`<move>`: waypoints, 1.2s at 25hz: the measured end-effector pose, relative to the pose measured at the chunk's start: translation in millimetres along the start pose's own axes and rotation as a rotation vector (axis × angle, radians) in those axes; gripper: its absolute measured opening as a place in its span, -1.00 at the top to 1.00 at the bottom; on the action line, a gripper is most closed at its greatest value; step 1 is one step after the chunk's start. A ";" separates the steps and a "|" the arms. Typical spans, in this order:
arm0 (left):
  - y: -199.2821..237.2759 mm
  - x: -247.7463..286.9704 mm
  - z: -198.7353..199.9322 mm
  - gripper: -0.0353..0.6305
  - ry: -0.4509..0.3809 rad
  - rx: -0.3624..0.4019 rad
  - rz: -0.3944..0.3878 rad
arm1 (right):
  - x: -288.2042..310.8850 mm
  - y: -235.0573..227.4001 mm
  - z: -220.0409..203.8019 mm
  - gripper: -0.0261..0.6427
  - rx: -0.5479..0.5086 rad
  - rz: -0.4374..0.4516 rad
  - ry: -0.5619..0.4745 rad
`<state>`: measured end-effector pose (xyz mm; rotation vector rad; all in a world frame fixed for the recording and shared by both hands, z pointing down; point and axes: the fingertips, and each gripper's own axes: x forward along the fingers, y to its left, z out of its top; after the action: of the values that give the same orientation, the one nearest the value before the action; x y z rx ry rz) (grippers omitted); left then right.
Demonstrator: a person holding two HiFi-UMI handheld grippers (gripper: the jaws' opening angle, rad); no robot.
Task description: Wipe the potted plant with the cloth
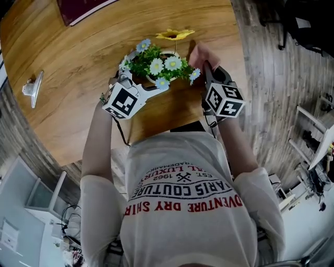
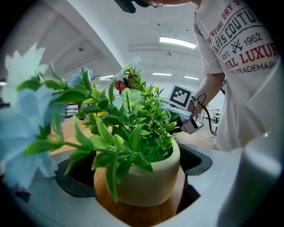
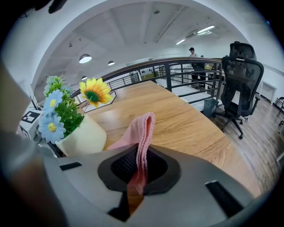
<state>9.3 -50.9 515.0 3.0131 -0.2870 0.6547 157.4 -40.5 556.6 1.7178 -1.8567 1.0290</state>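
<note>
a person in a white printed t-shirt [image 1: 188,208] leans over a round wooden desk [image 1: 78,78], a hand-held gripper in each hand, both brought up to a small potted plant [image 1: 159,65] near the desk's near edge. the plant, artificial-looking green sprigs with pale blue daisies [image 1: 156,67] and one yellow sunflower [image 1: 175,35] standing up at the back, sits upright in a cream pot [image 2: 146,177] on the bare wood.

the left tongs [image 1: 143,82] reach in from the left with the jaws spread wide; the left gripper view shows the pot standing between them, foliage spilling over the nearer jaw, and neither pad seen pressing on the pot's wall. the right tongs [image 3: 140,168] are clamped on a pink cloth [image 3: 141,133], which rises in a folded strip from between the closed jaws and droops forward over the desk. from the right gripper view the cloth is just to the right of the pot and apart from it, with the sunflower and blue daisies off to its left.

a small metal object [image 1: 32,88] lies well apart at the desk's left side, and a dark flat panel [image 1: 78,10] rests at the far edge. beyond the desk are a dark railing [image 3: 177,71] and a black office chair [image 3: 239,84] on plank flooring [image 1: 276,78].
</note>
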 end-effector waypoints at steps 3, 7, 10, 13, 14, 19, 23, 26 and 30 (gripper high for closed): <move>-1.1 7.5 1.8 -0.78 0.010 0.018 -0.034 | 2.8 0.0 -1.5 0.81 0.000 0.001 0.007; -6.7 18.7 -5.5 -0.78 0.084 0.017 -0.111 | 5.8 1.4 -1.7 0.81 -0.013 0.008 0.013; -10.5 23.4 -10.7 -0.78 0.132 0.026 -0.153 | 7.3 2.7 -0.7 0.81 -0.014 0.010 0.012; -8.4 23.2 -10.8 -0.77 0.133 0.029 -0.143 | 7.8 4.0 -0.3 0.81 -0.022 0.009 0.008; -7.4 23.2 -11.0 -0.77 0.133 0.029 -0.135 | 8.0 4.6 -0.7 0.81 -0.024 0.010 0.009; -6.0 23.4 -9.9 -0.77 0.125 0.019 -0.095 | 6.0 7.4 -3.3 0.81 -0.027 0.020 0.015; 2.3 21.4 -0.4 -0.77 0.097 0.002 -0.025 | 3.0 7.8 0.8 0.81 -0.043 0.032 0.012; 7.4 15.7 11.1 -0.77 0.094 -0.007 0.016 | 1.5 11.4 5.4 0.81 -0.059 0.045 0.009; 9.8 2.8 29.0 -0.77 0.088 -0.089 0.053 | -4.5 24.0 11.1 0.81 -0.086 0.084 0.000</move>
<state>21.8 -63.5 489.9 2.8917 -0.3821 0.7558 136.8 -46.5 540.5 1.6032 -1.9579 0.9657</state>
